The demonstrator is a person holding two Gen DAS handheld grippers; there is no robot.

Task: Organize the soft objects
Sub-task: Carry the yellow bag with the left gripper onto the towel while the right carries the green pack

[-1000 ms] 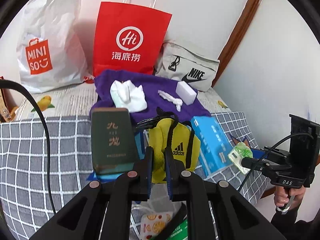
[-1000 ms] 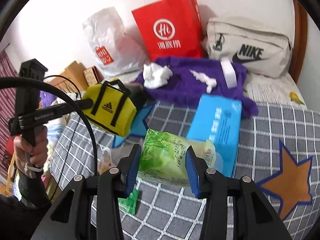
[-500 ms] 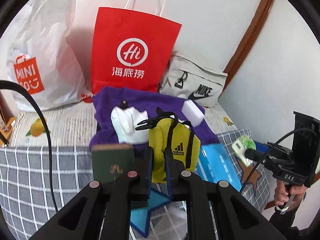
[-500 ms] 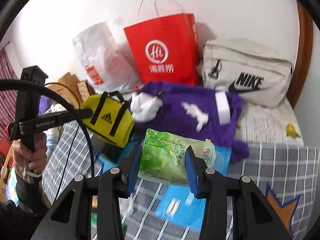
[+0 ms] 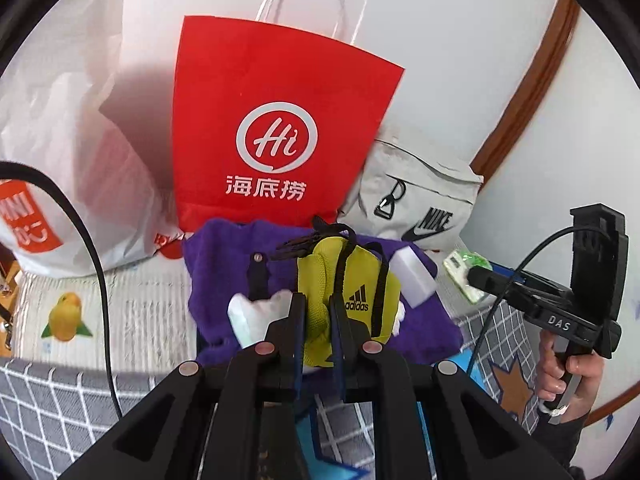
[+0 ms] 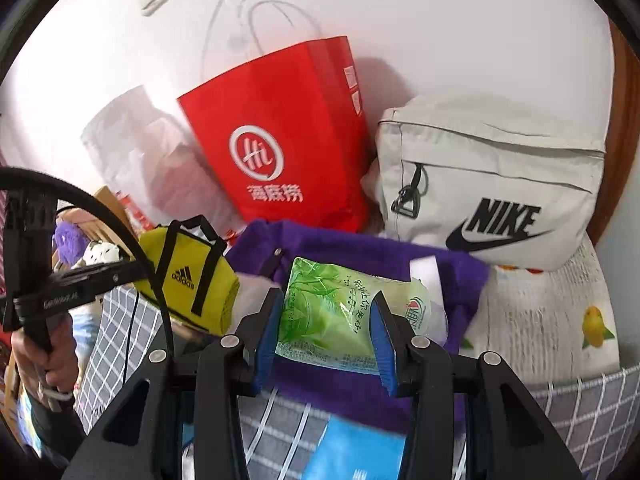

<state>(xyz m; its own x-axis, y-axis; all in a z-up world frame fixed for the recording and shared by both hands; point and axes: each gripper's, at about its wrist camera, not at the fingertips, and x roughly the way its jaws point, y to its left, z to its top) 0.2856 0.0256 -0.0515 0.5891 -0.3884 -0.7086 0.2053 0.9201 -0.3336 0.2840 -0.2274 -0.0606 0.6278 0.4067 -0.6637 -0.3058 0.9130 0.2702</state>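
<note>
Background: a white wall (image 5: 440, 40) is seen at the far side, with a brown wooden trim (image 5: 524, 92) at the right.
Bed: a grey checked blanket (image 5: 60, 408) is spread over the near part; a fruit-printed sheet (image 6: 560, 320) is seen farther back.
Far row: a white Miniso bag (image 5: 60, 168) at the left, a red paper bag (image 5: 280, 128) in the middle and a grey Nike bag (image 6: 500, 184) at the right are leaned against the wall.
Purple towel (image 5: 224, 272): laid on the bed just in front of the red bag; a white sponge block (image 5: 412, 280) is rested on it.
Left gripper (image 5: 316, 320): the jaws are narrowed tightly on the yellow Adidas pouch (image 5: 352, 280), which is held above the towel.
Right gripper (image 6: 326, 320): the jaws are clamped on the sides of the green tissue pack (image 6: 336, 312), which is held above the towel, to the right of the pouch.
</note>
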